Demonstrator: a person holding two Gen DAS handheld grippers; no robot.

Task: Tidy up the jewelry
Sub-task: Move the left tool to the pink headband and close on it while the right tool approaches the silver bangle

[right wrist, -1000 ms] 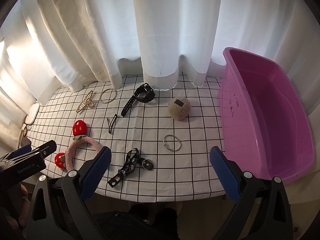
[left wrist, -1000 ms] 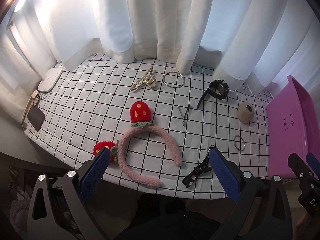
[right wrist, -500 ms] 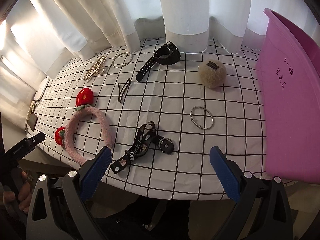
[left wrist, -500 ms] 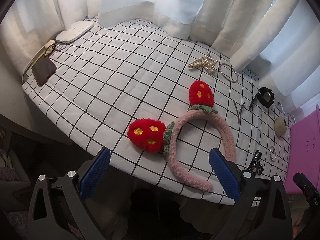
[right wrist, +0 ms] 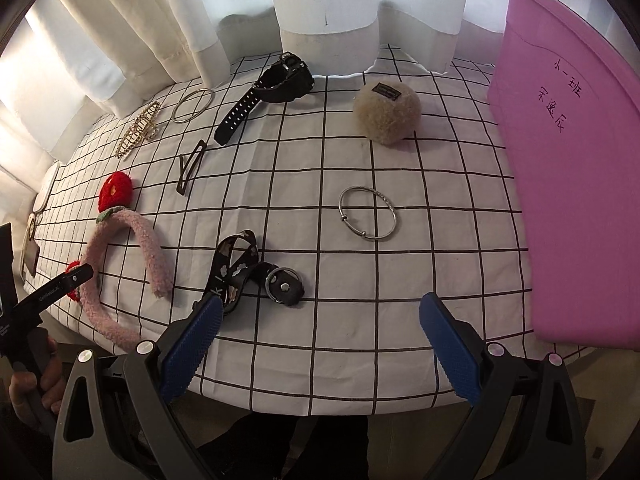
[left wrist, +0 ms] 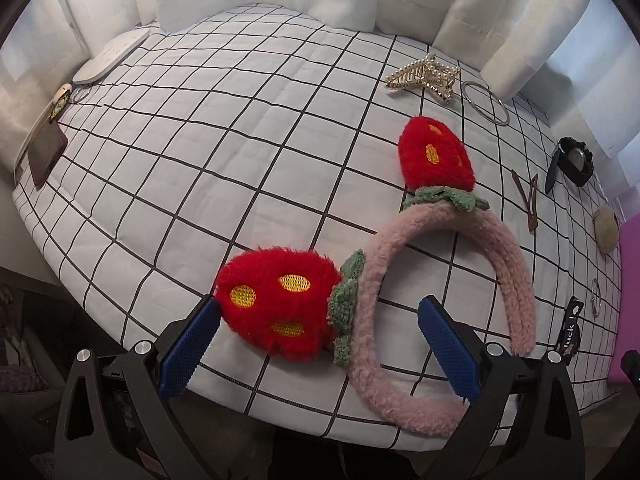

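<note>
Left gripper point(left wrist: 318, 338) nearer headband point(left wrist: 448, 288) (fingers apart)

The tablecloth point(right wrist: 400, 280) is white with a black grid of squares. The headband point(left wrist: 440, 300) is pink and fuzzy, with 2 red strawberries point(left wrist: 280, 304) that have yellow spots and green leaves. The bin point(right wrist: 580, 160) at the right edge is purple-pink with dark handwriting. The watch point(right wrist: 276, 84) is black, the pompom point(right wrist: 386, 114) beige, the bracelet point(right wrist: 368, 218) silver. The gripper pads point(right wrist: 190, 344) are blue.
</note>
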